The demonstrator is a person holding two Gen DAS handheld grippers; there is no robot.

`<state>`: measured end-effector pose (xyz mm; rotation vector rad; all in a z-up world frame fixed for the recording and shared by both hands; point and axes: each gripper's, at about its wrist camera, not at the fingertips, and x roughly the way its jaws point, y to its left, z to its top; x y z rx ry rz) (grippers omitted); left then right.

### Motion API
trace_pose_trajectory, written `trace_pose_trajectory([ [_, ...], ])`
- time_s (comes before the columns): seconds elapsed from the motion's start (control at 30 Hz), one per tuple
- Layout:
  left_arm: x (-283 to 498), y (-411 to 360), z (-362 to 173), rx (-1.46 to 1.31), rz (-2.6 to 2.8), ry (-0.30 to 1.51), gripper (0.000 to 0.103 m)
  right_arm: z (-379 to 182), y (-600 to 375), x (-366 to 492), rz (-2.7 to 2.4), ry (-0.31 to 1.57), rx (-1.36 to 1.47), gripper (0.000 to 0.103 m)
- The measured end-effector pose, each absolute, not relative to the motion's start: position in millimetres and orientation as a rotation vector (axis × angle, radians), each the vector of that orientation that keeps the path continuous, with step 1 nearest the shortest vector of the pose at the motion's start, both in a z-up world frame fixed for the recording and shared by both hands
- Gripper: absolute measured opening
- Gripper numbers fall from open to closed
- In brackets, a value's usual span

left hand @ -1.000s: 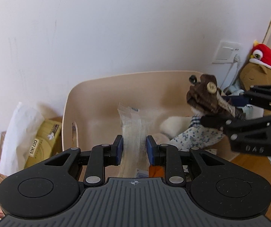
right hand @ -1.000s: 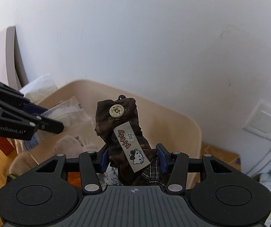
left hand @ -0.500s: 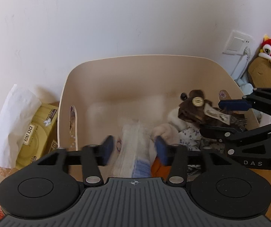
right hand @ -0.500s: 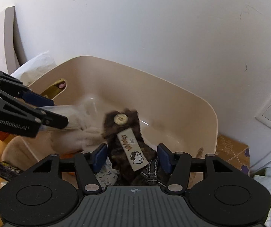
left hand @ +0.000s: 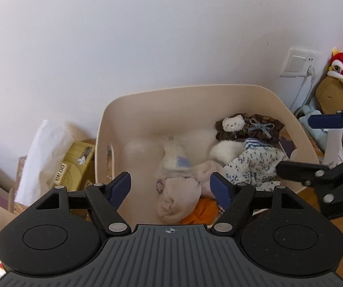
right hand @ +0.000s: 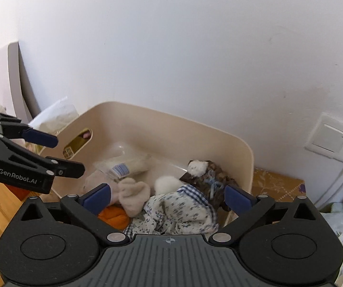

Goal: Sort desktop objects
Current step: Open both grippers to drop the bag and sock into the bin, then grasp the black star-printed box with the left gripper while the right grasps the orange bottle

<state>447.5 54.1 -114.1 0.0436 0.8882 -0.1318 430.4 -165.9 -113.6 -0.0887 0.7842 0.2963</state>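
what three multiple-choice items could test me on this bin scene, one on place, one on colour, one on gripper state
1. Where does the brown plaid cloth piece with the small white bear lie?
A. on the wooden floor
B. inside the beige plastic bin, towards its back right
C. in the right gripper

2. What colour is the cloth at the bin's near edge, under the pale pink plush roll?
A. orange
B. green
C. black

3. How do the left gripper and the right gripper stand?
A. both shut on cloth
B. only the left open
C. both open, holding nothing

Answers: 1 B, it rests among the bin's contents; 2 A, an orange cloth shows there; 3 C, blue pads spread wide, nothing between.
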Motion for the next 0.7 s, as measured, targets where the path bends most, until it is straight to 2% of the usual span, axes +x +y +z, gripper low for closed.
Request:
trace_pose_trajectory([
  [0.37, 405, 65, -94, 0.048, -0.110, 0.868, 0.076, -99, -188, 392, 0.259, 0.772, -0.049, 0.103],
  [0.7, 361, 77, -110, 0.084, -0.132, 0.917, 0.077, -108, -193, 354, 0.291, 0.815, -0.106, 0.103],
])
